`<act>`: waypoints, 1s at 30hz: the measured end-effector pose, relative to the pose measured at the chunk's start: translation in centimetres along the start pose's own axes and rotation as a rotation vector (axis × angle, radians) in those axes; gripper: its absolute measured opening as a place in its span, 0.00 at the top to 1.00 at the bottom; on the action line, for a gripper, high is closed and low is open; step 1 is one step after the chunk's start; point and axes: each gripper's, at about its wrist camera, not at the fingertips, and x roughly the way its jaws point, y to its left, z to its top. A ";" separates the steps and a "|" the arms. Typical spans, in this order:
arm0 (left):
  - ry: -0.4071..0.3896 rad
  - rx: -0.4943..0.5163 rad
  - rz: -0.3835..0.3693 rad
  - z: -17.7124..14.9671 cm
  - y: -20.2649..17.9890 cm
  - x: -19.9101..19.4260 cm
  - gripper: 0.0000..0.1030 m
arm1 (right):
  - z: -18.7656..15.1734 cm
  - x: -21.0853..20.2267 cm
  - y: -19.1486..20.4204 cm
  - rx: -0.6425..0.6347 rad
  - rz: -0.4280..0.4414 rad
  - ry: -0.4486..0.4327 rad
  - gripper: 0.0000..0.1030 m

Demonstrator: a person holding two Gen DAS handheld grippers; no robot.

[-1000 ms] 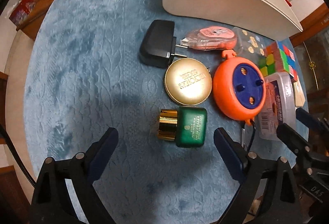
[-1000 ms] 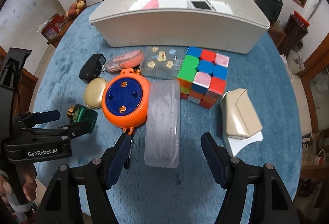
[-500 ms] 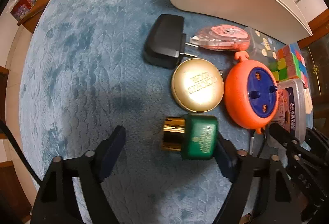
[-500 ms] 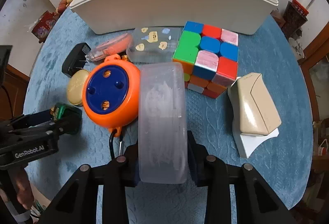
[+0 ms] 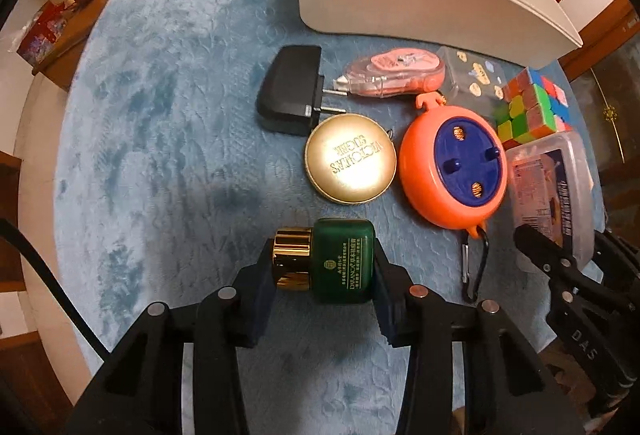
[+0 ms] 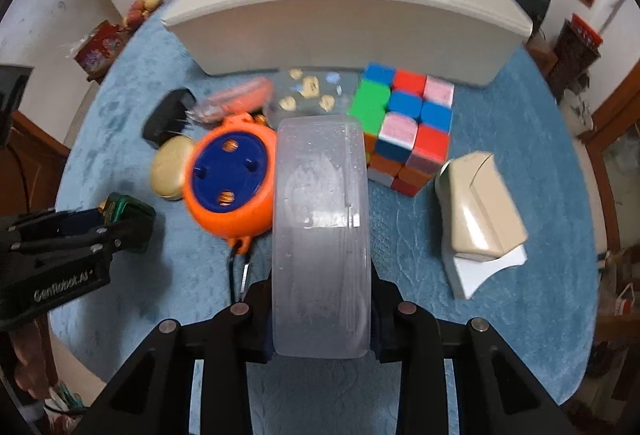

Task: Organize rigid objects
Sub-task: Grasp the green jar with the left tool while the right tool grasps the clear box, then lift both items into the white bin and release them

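Over on the left, the left gripper (image 5: 323,267) has just clamped down on the green bottle (image 5: 342,261) with the gold cap: a second ago its jaws stood wide apart short of it, and now they press the cap end on one side and the base on the other. The bottle lies on its side on the blue table (image 5: 160,115), just in front of the gold round tin (image 5: 351,158), with the black plug adapter (image 5: 290,91) a little beyond.

Moving right, the orange cord reel (image 6: 230,179) sits untouched between the two tools. Next to it the right gripper (image 6: 320,309) has likewise closed, pinching the clear plastic box (image 6: 320,235) by its long sides where half a second back it was only settling around it. The box looks tipped up at its far end, though I can't say for sure it has left the table.

Further right, the puzzle cube (image 6: 404,127) and the beige stapler-like thing (image 6: 478,211) wait their turn. Behind everything stands the white bin (image 6: 344,31).

To my eye, both grasps are made, so lifting each piece into the bin comes next.
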 end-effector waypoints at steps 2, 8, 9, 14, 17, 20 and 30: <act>-0.014 0.003 -0.008 0.0 0.1 -1.4 0.56 | -0.1 -1.4 -0.1 0.000 0.017 -0.017 0.68; -0.093 0.024 -0.025 0.4 -0.3 -5.9 0.56 | 0.3 -4.4 -0.3 0.013 0.035 -0.045 0.68; -0.107 0.026 -0.035 0.6 -0.5 -6.9 0.56 | 0.5 -4.8 -0.2 0.015 0.035 -0.050 0.67; -0.140 0.040 -0.068 2.6 -2.2 -9.3 0.56 | 1.9 -8.2 0.2 0.012 0.037 -0.112 0.67; -0.166 0.063 -0.071 3.5 -3.0 -10.8 0.56 | 3.0 -10.7 0.1 0.013 0.029 -0.170 0.68; -0.210 0.091 -0.080 4.8 -3.9 -12.6 0.56 | 4.4 -12.6 -0.2 0.021 0.019 -0.217 0.68; -0.339 0.157 -0.064 10.6 -6.1 -17.6 0.56 | 11.5 -17.3 -2.1 0.042 -0.017 -0.356 0.67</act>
